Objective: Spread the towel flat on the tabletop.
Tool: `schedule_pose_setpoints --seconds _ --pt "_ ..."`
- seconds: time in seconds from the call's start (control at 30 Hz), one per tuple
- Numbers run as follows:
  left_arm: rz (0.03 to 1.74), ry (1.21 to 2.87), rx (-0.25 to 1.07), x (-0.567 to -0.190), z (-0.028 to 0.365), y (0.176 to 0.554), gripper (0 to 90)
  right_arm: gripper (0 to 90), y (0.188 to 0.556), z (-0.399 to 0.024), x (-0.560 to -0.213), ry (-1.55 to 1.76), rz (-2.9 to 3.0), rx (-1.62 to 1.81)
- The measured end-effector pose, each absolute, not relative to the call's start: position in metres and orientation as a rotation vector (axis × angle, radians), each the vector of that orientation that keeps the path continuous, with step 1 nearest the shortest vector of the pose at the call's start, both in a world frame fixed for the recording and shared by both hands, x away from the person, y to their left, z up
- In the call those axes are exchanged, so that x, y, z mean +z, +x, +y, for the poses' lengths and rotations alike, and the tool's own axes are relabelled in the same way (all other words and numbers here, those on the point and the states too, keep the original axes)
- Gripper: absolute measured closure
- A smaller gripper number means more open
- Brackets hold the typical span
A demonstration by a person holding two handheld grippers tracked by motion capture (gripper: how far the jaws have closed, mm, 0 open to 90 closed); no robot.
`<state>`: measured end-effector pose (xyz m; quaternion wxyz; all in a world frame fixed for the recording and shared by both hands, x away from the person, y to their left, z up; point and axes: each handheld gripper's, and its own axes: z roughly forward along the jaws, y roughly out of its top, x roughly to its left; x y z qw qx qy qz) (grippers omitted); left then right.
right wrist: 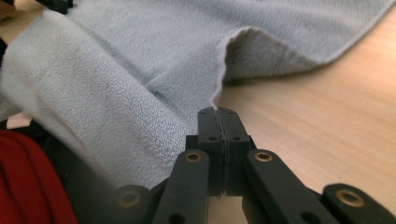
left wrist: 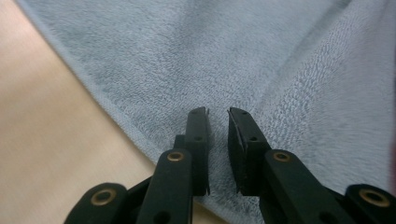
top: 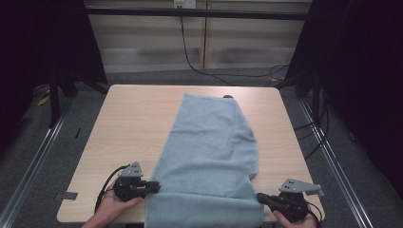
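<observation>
Pale blue towel (top: 209, 147) draped over counter (top: 133, 123); right gripper (right wrist: 218, 112) pinching towel edge at lower right; left gripper (left wrist: 217, 112) slightly parted, gripping nothing, lower left.

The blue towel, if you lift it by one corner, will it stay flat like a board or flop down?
Probably flop. The towel already droops over the table's near edge and lies in soft folds, so it looks limp. Its fuzzy pile suggests it is light and not slippery. The right gripper is shut at its edge, which bends up easily.
</observation>
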<state>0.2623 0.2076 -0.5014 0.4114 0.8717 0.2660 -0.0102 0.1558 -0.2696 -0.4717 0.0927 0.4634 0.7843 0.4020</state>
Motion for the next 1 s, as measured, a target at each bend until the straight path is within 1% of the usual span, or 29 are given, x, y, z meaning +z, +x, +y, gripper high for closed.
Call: schedule_pose_setpoints --seconds 0.07,0.1,0.13,0.17,0.2,0.23,0.27,0.33,0.37,0.4,0.5,0.6,0.7,0.77,0.83,0.9,0.93,1.0 --pt "0.677 2.202 -0.015 -0.500 0.212 0.251 78.4 87.8 0.153 -0.266 -0.471 1.361 2.352 1.193" --pt "0.689 2.201 -0.046 -0.499 0.218 0.243 78.4 85.9 0.151 -0.265 -0.470 1.350 2.350 1.193" --pt "0.689 2.201 -0.046 -0.499 0.218 0.243 78.4 85.9 0.151 -0.265 -0.470 1.350 2.350 1.193" --pt "0.697 2.191 -0.079 -0.500 0.222 0.240 78.3 81.6 0.149 -0.265 -0.467 1.345 2.342 1.201" --pt "0.695 2.181 -0.083 -0.500 0.227 0.239 78.3 81.6 0.149 -0.265 -0.467 1.345 2.342 1.201" --pt "0.696 2.167 -0.076 -0.500 0.230 0.238 76.4 78.3 0.148 -0.266 -0.464 1.339 2.327 1.228" --pt "0.712 2.130 -0.068 -0.497 0.236 0.244 70.8 73.3 0.153 -0.266 -0.461 1.323 2.307 1.250" --pt "0.726 2.101 -0.064 -0.496 0.237 0.250 68.4 72.5 0.158 -0.265 -0.460 1.327 2.301 1.253" --pt "0.731 2.079 -0.023 -0.493 0.235 0.267 67.9 67.9 0.179 -0.259 -0.462 1.315 2.309 1.265" --pt "0.731 2.079 -0.023 -0.493 0.235 0.267 67.4 67.1 0.187 -0.255 -0.463 1.317 2.313 1.258" --pt "0.762 2.064 0.035 -0.487 0.217 0.306 65.3 61.9 0.224 -0.236 -0.470 1.287 2.356 1.211" --pt "0.765 2.085 0.048 -0.488 0.196 0.338 63.6 59.7 0.263 -0.221 -0.477 1.261 2.380 1.162" --pt "0.785 2.091 0.067 -0.495 0.181 0.358 62.0 57.0 0.294 -0.212 -0.481 1.262 2.370 1.167" --pt "0.800 2.116 0.061 -0.506 0.174 0.363 61.8 56.2 0.313 -0.207 -0.486 1.268 2.356 1.152" --pt "0.781 2.102 0.074 -0.509 0.175 0.360 61.6 56.0 0.324 -0.205 -0.491 1.284 2.344 1.145" --pt "0.783 2.112 0.065 -0.507 0.178 0.354 63.7 55.9 0.328 -0.202 -0.497 1.300 2.356 1.127" --pt "0.762 2.135 0.086 -0.507 0.182 0.344 64.7 55.6 0.327 -0.200 -0.500 1.295 2.378 1.119" --pt "0.763 2.123 0.083 -0.507 0.186 0.338 66.9 55.0 0.325 -0.198 -0.503 1.288 2.386 1.112"
